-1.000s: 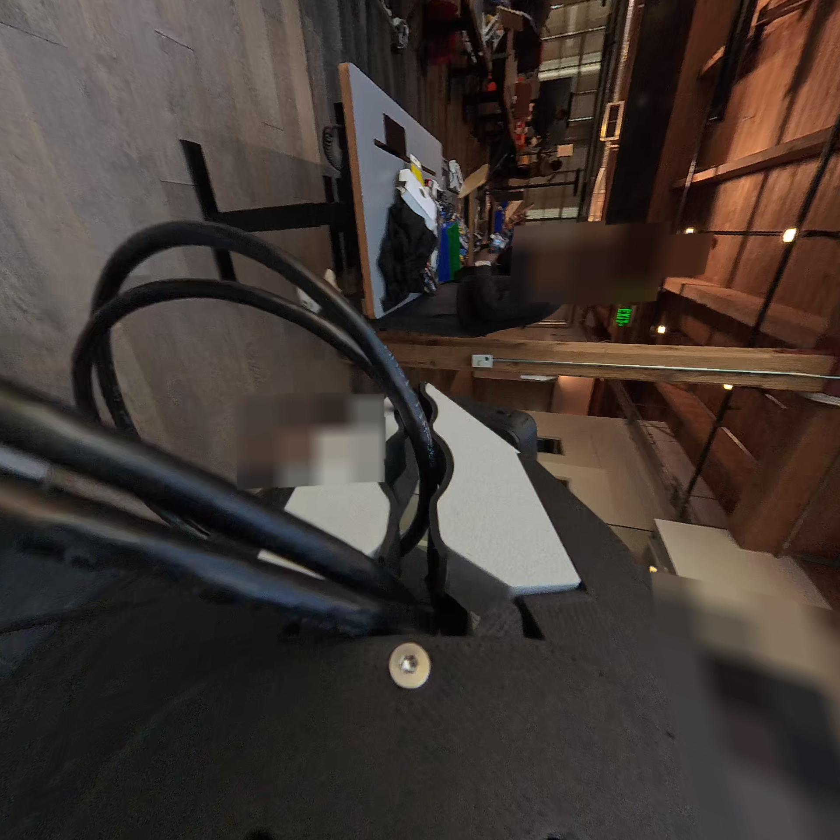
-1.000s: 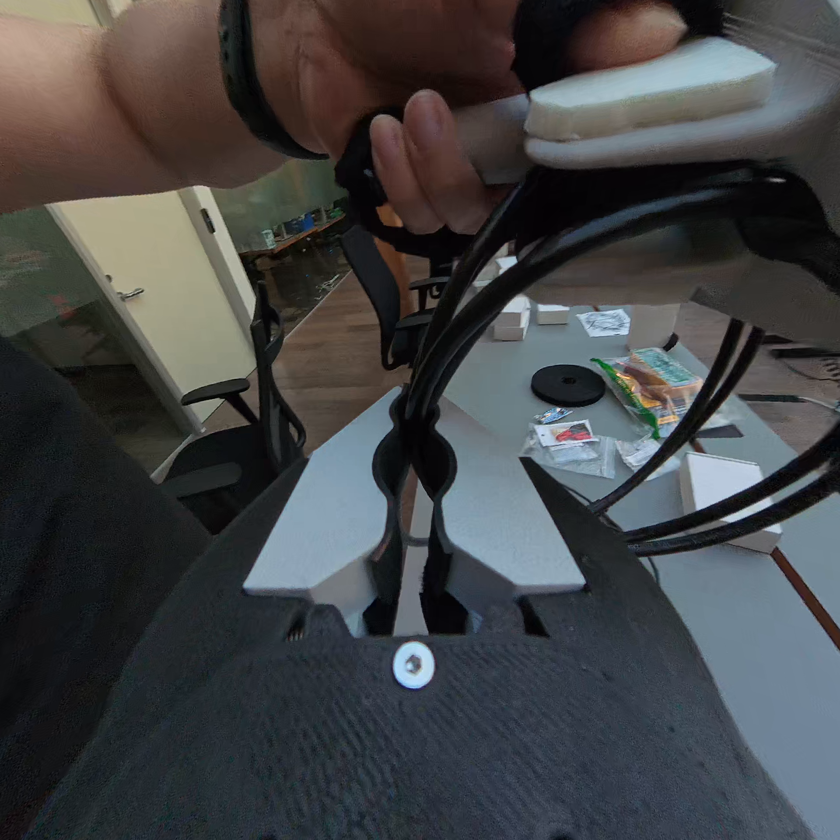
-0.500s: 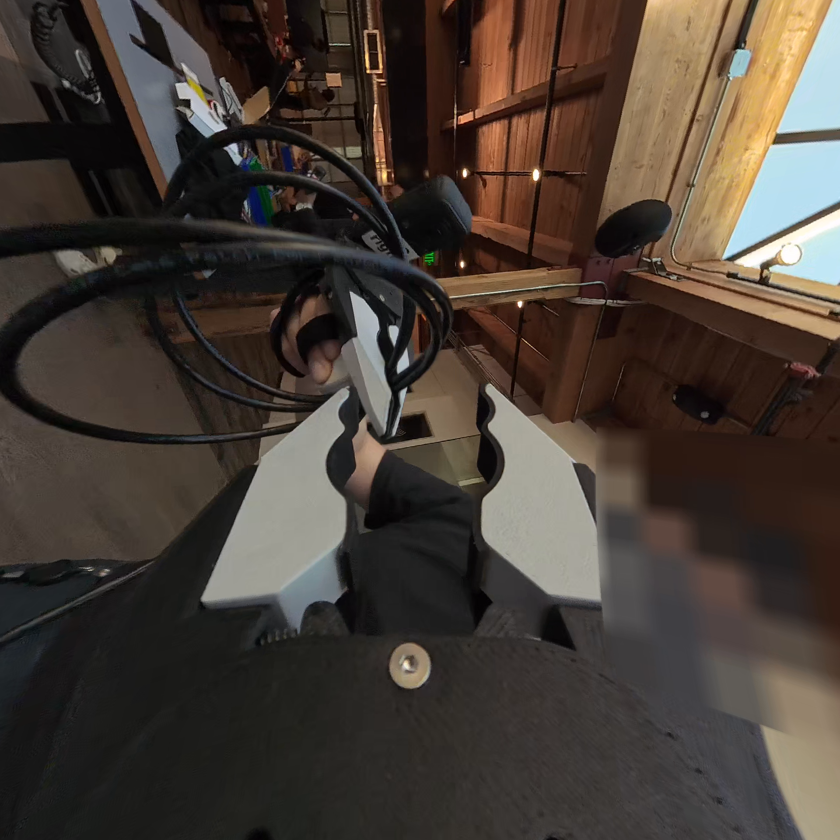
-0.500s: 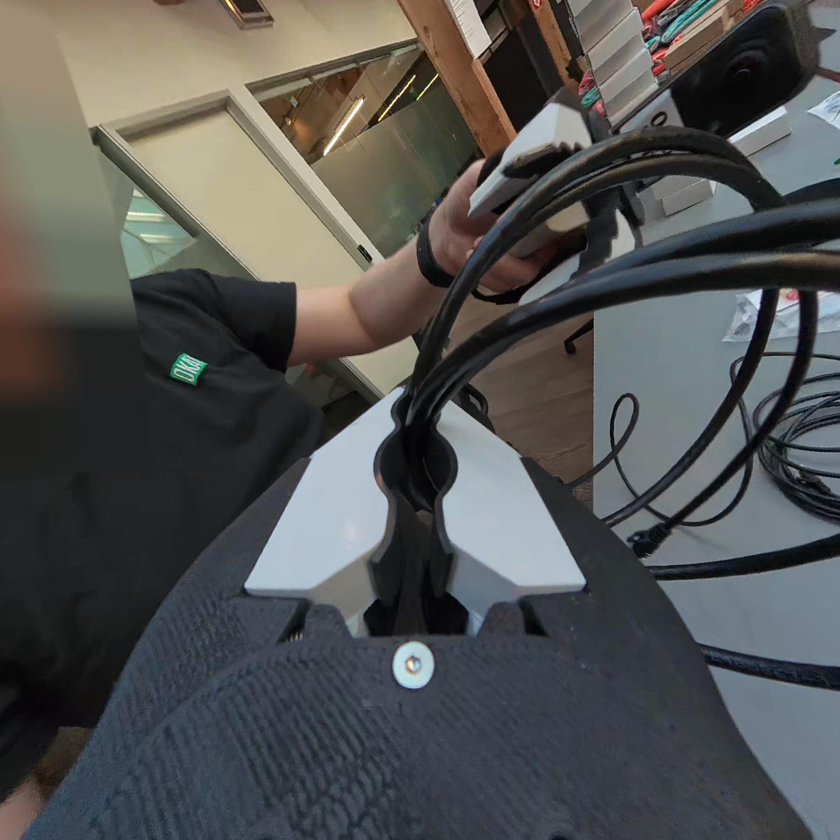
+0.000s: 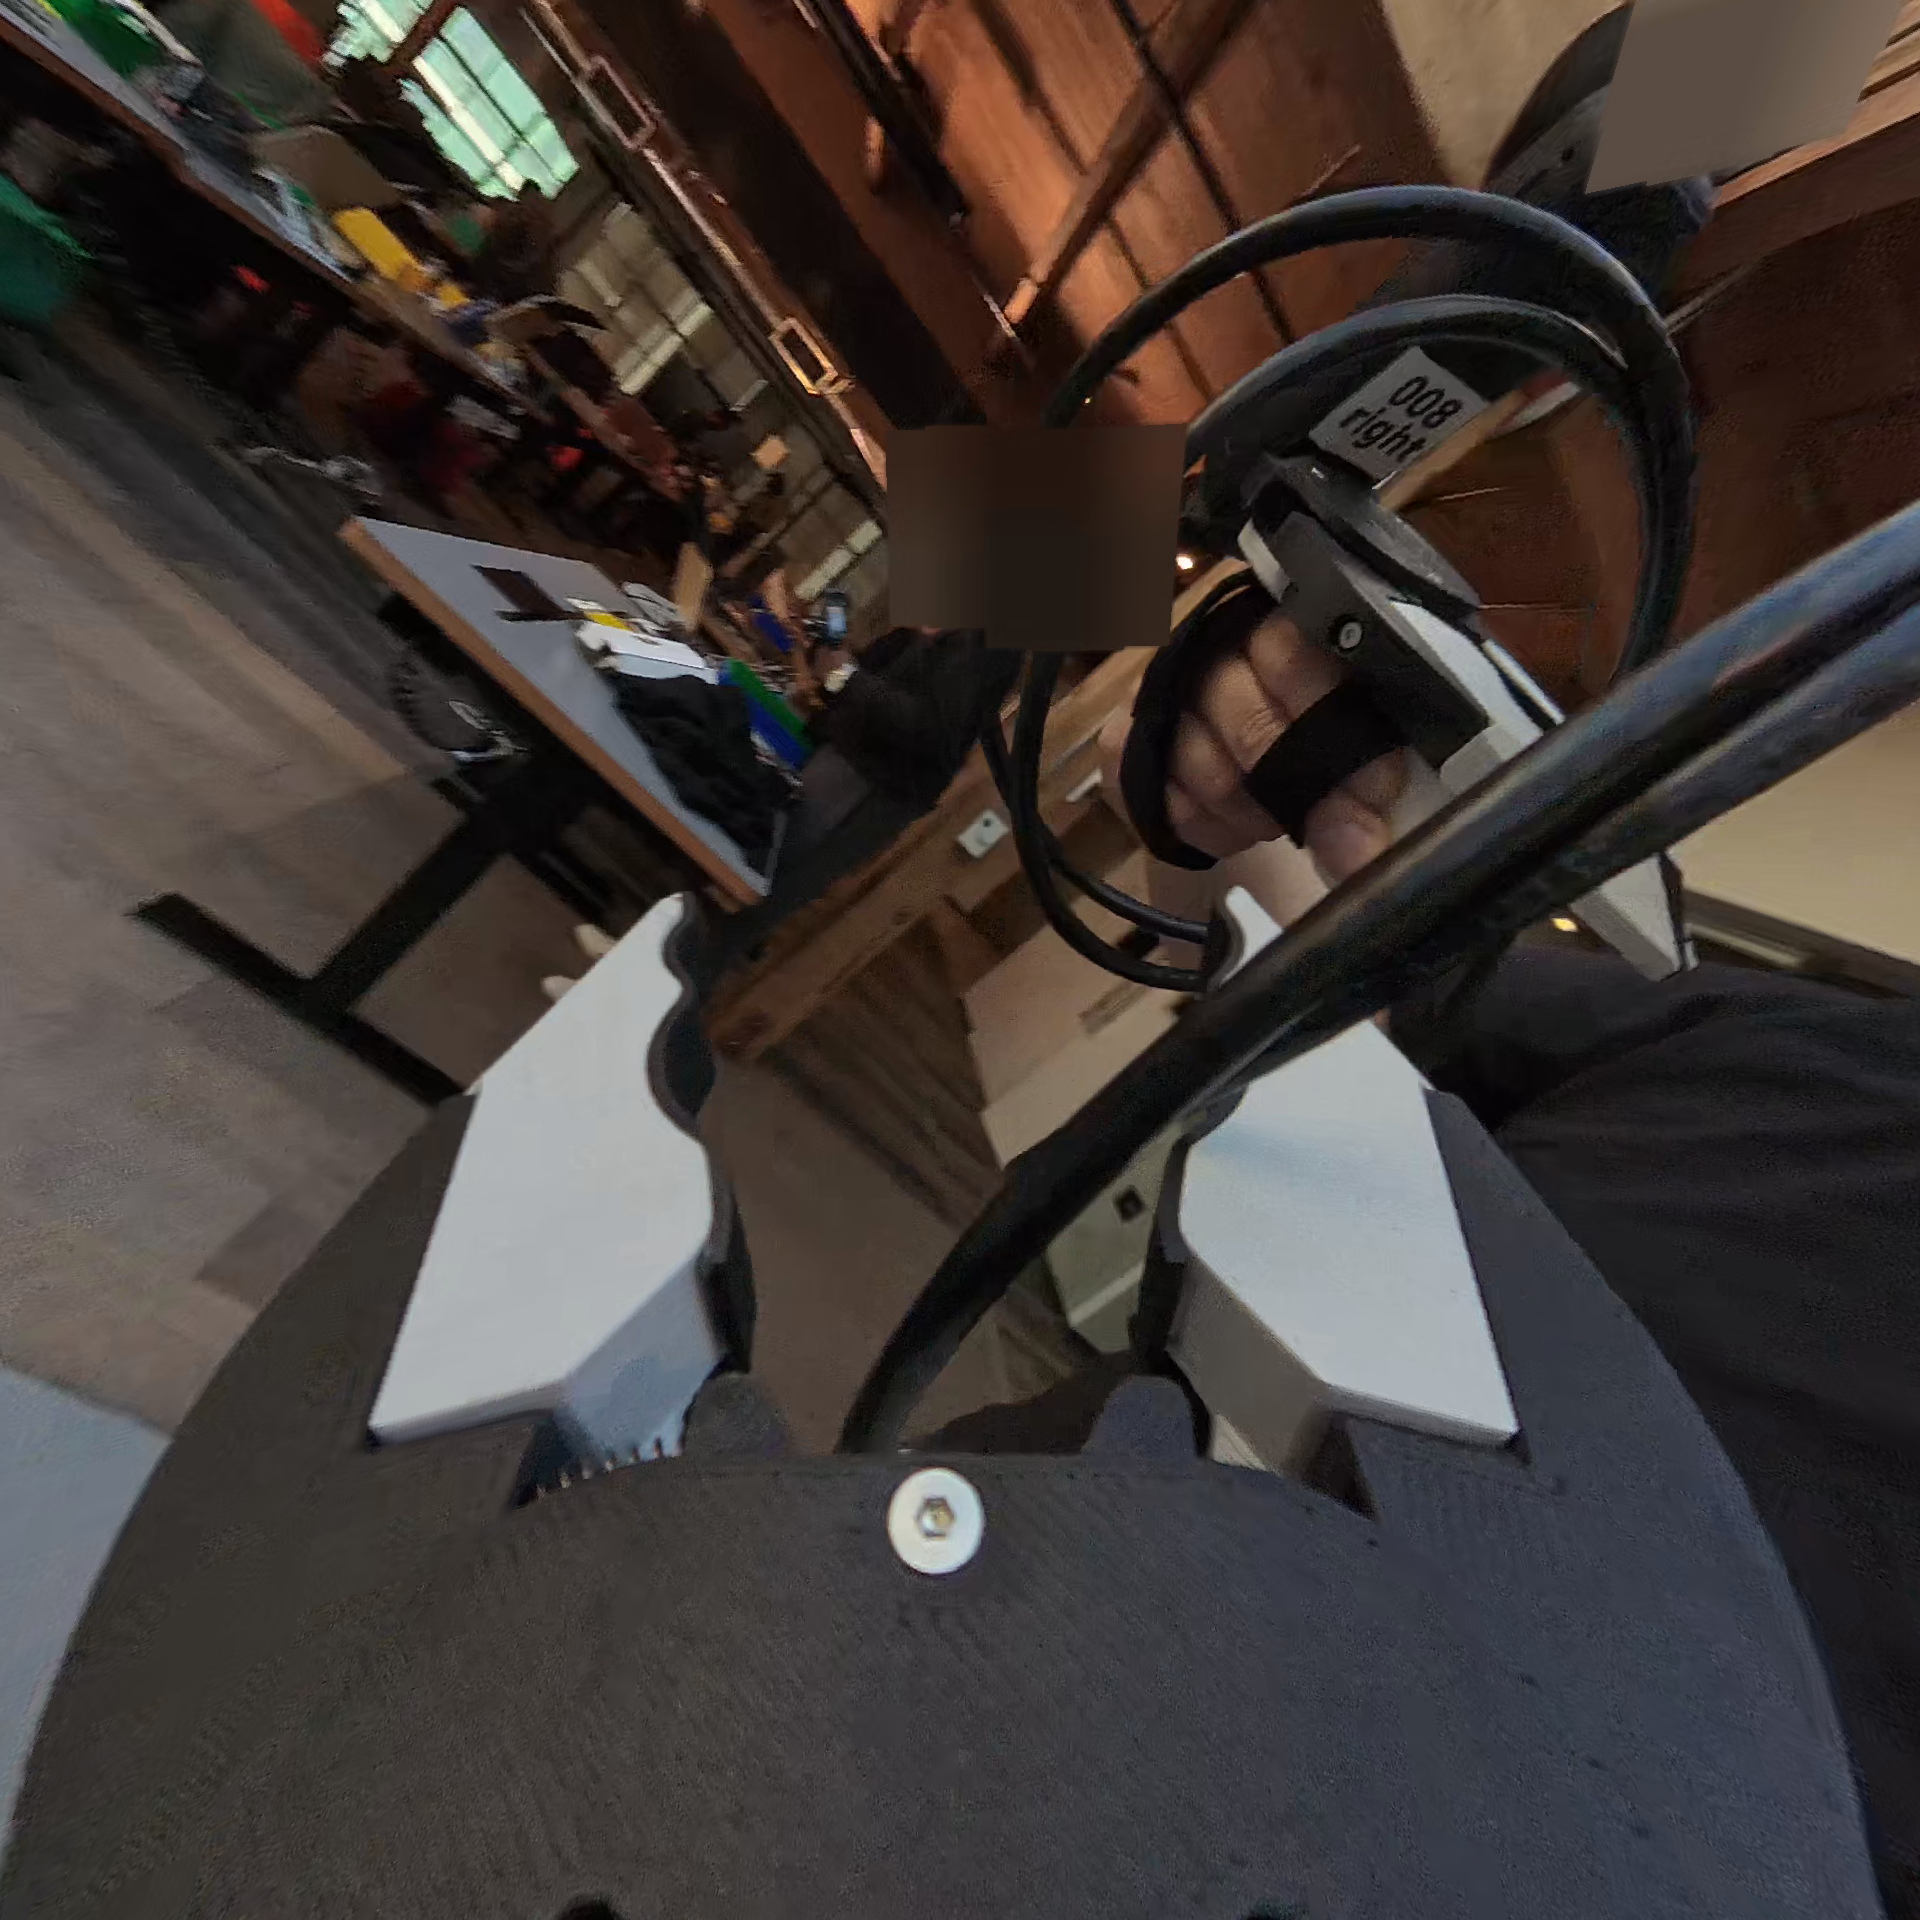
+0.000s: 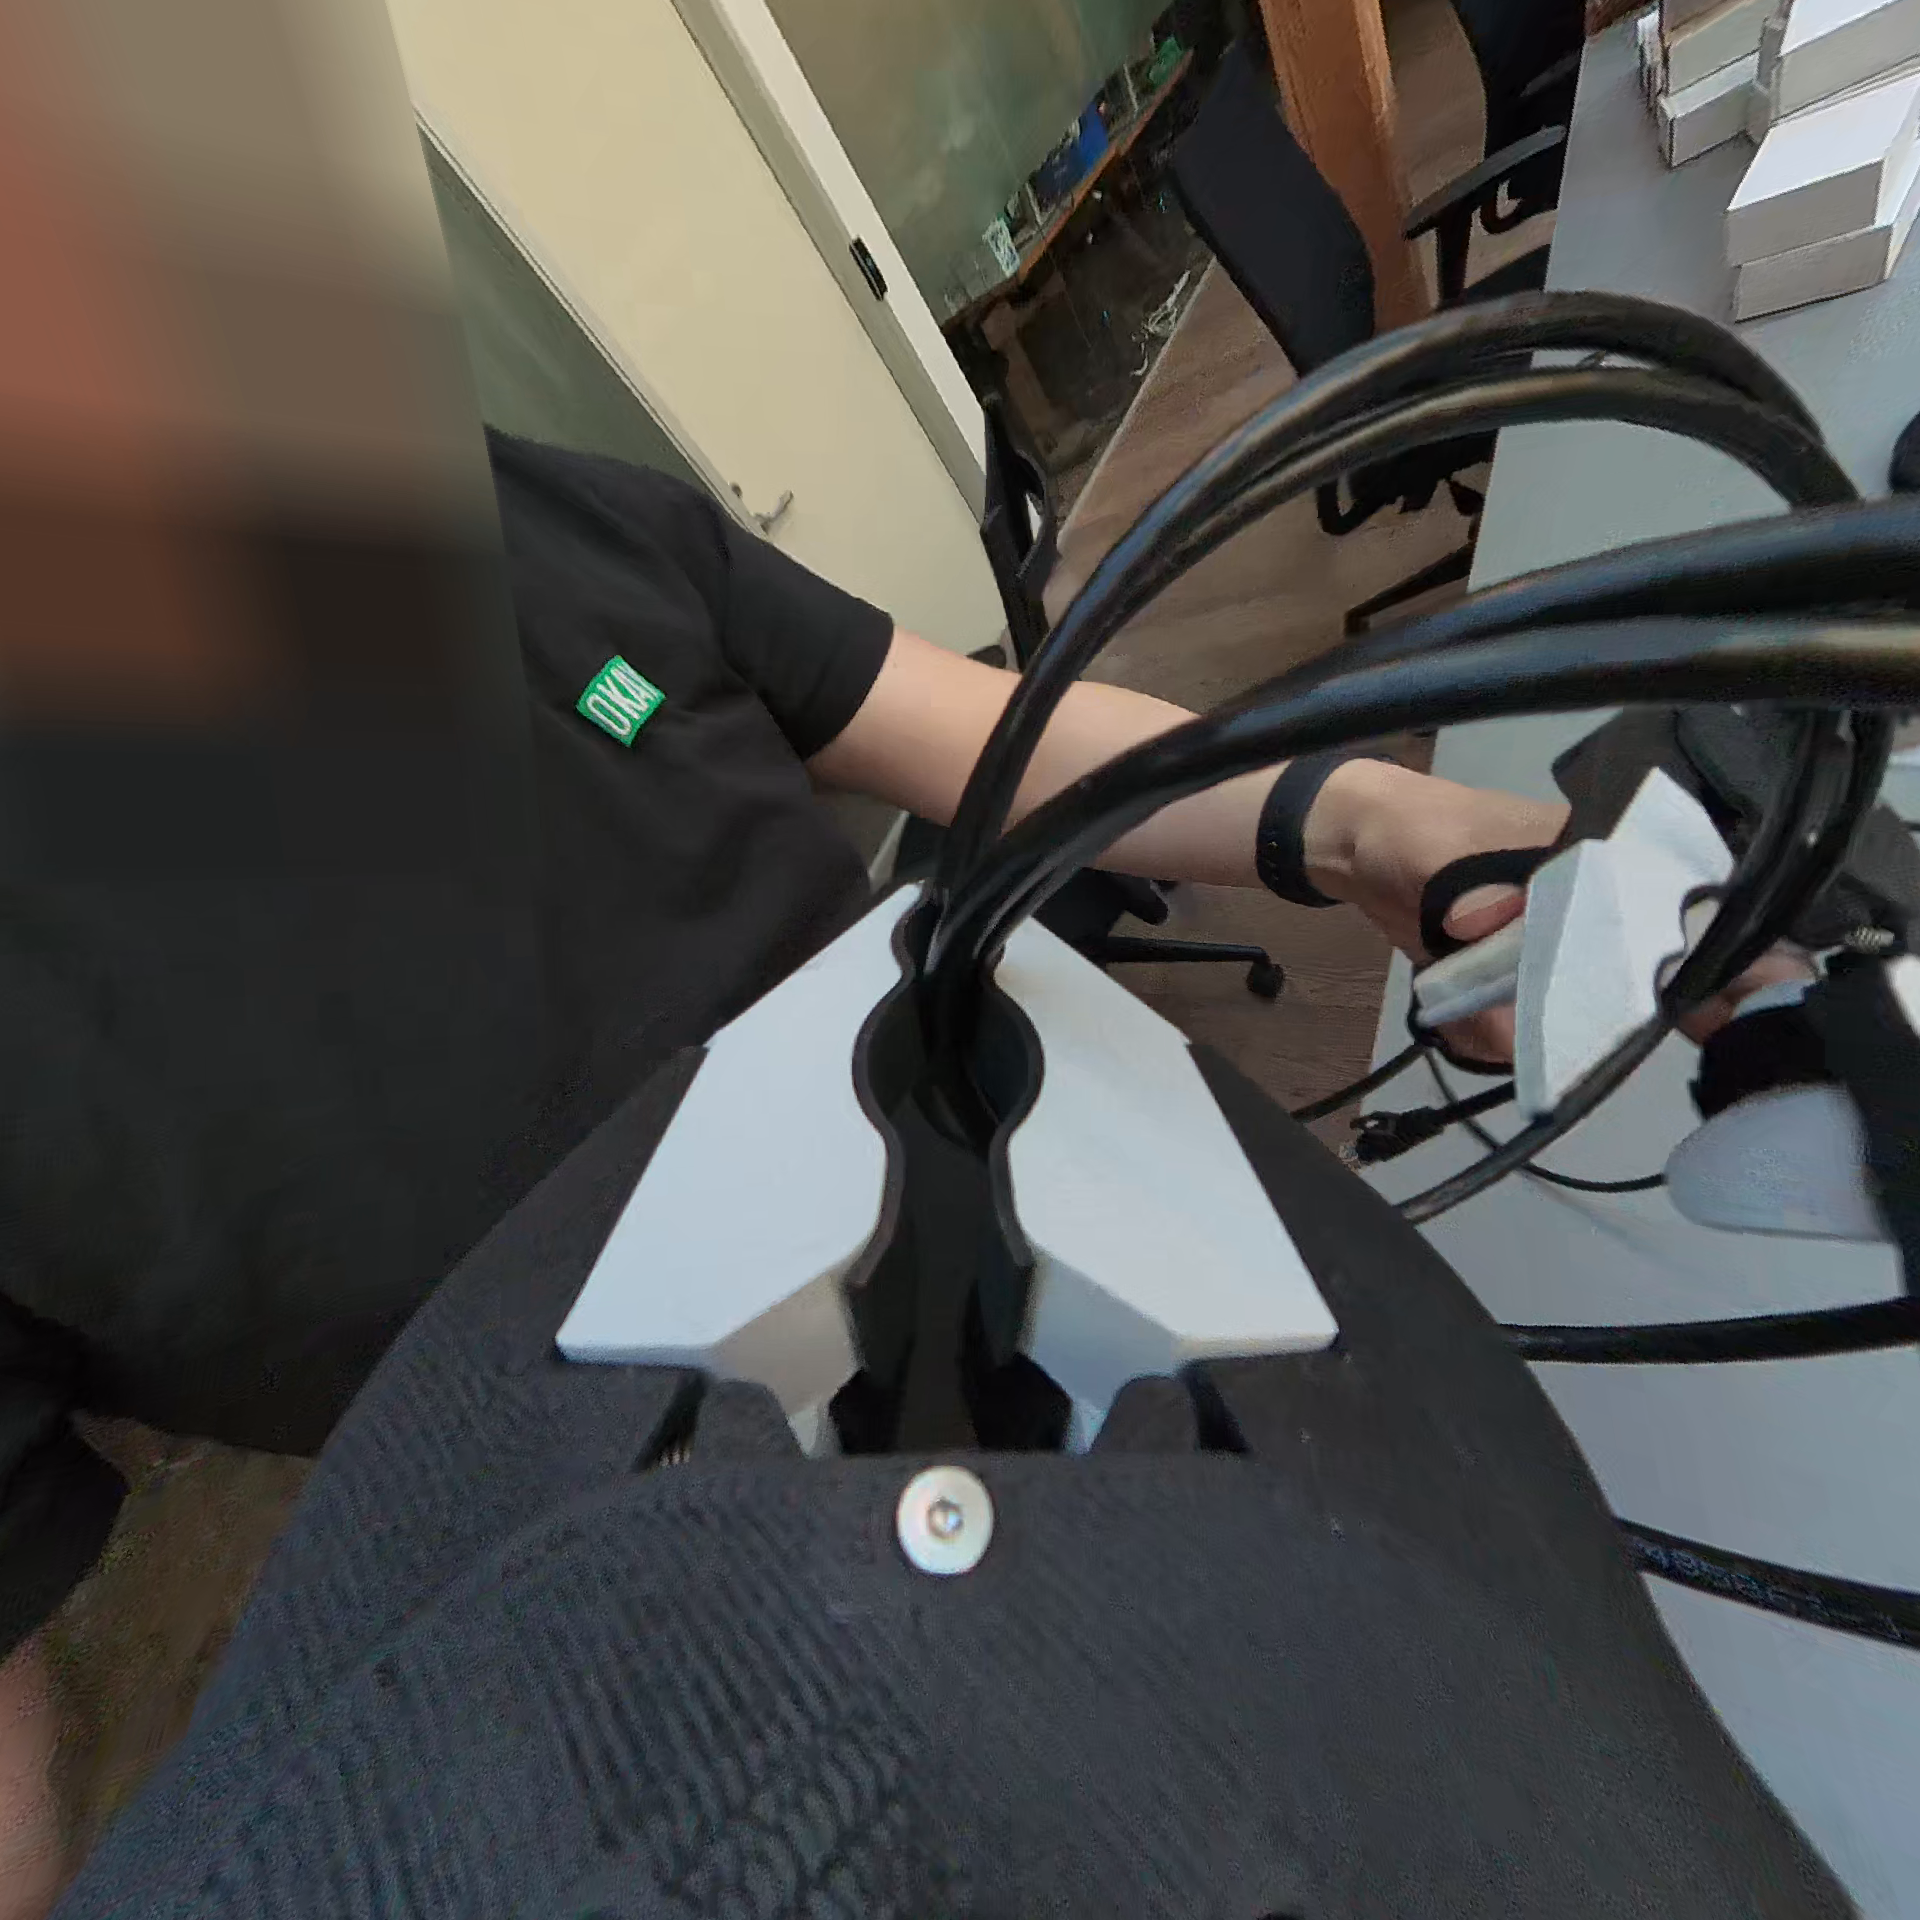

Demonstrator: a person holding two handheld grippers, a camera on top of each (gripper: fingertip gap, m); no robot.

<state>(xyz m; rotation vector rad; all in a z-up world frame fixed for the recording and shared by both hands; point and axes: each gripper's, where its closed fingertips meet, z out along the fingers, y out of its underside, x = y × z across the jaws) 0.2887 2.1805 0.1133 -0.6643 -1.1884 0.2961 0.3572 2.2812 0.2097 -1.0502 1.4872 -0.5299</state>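
My right gripper (image 6: 951, 925) is shut on several loops of thick black cable (image 6: 1662, 582) that arch up and to the right from its tips. My left gripper (image 5: 956, 925) is open wide. One cable strand (image 5: 1621, 779) crosses diagonally between its fingers, close to the right finger; I cannot tell whether it touches. A hand (image 5: 1247, 748) holds the right gripper just beyond, with cable loops (image 5: 1455, 229) over it. In the right wrist view the left gripper's white finger (image 6: 1600, 935) sits inside the cable loops, above the grey table (image 6: 1714, 1455).
White boxes (image 6: 1818, 177) stand at the table's far end. A thin cable with a plug (image 6: 1392, 1132) lies on it. A black office chair (image 6: 1299, 208) stands beside it. The person's black-shirted torso (image 6: 520, 935) is close on the left. Another table (image 5: 499, 603) stands farther off.
My left gripper, shut on the cable a second ago, has opened wide and moved off, with one strand now loose between its fingers. My right gripper has kept its grip on the loops.
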